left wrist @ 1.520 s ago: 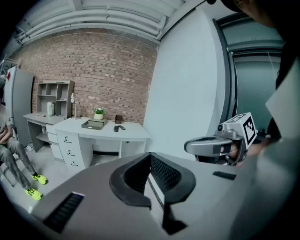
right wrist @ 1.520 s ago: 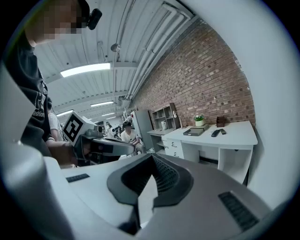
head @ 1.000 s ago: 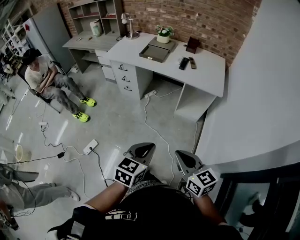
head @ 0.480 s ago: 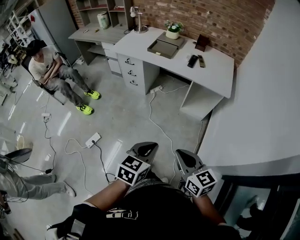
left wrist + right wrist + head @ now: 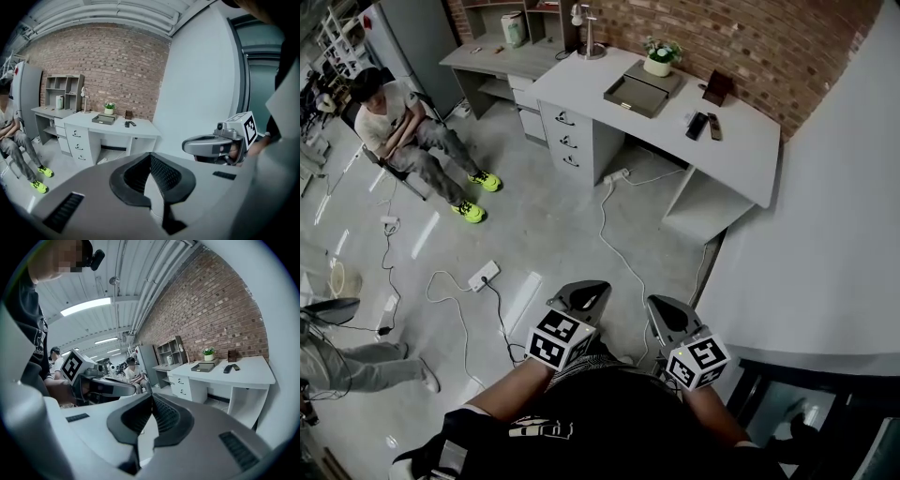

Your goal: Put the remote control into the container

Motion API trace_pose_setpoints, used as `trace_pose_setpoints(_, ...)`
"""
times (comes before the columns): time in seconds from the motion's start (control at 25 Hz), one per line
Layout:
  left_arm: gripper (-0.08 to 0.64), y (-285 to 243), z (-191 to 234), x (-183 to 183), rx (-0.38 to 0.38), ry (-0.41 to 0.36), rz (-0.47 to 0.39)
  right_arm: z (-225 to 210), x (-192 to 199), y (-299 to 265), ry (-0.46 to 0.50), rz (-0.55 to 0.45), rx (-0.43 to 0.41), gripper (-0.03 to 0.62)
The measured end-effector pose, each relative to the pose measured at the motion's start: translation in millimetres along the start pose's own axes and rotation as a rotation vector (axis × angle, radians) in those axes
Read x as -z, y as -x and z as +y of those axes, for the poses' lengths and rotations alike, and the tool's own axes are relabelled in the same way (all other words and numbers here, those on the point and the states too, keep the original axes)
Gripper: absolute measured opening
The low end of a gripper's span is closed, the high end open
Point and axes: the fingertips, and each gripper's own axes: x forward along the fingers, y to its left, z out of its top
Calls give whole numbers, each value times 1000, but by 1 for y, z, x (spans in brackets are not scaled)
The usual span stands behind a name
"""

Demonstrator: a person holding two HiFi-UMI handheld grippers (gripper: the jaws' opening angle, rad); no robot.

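Left gripper (image 5: 584, 294) and right gripper (image 5: 664, 307): fingers clenched, empty; remote control (image 5: 697, 126) lies on the desk (image 5: 741, 155) near the container (image 5: 642, 89), well away; probably light, stiff, slick plastic; pinch its long sides mid-length.

The black remote control (image 5: 697, 126) lies flat on the far white desk (image 5: 750, 155), a slimmer remote (image 5: 713, 127) just beside it; the shallow grey container (image 5: 639, 96) sits left, apart

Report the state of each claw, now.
Left claw: closed, nothing held.
Right claw: closed, nothing held.
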Motion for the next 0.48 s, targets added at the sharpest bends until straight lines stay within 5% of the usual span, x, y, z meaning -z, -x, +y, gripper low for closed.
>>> trace_pose_setpoints(0.48, 6, -36, 65, -51, 18, -39, -38, -32, -39, -66, 24, 0, 19, 8)
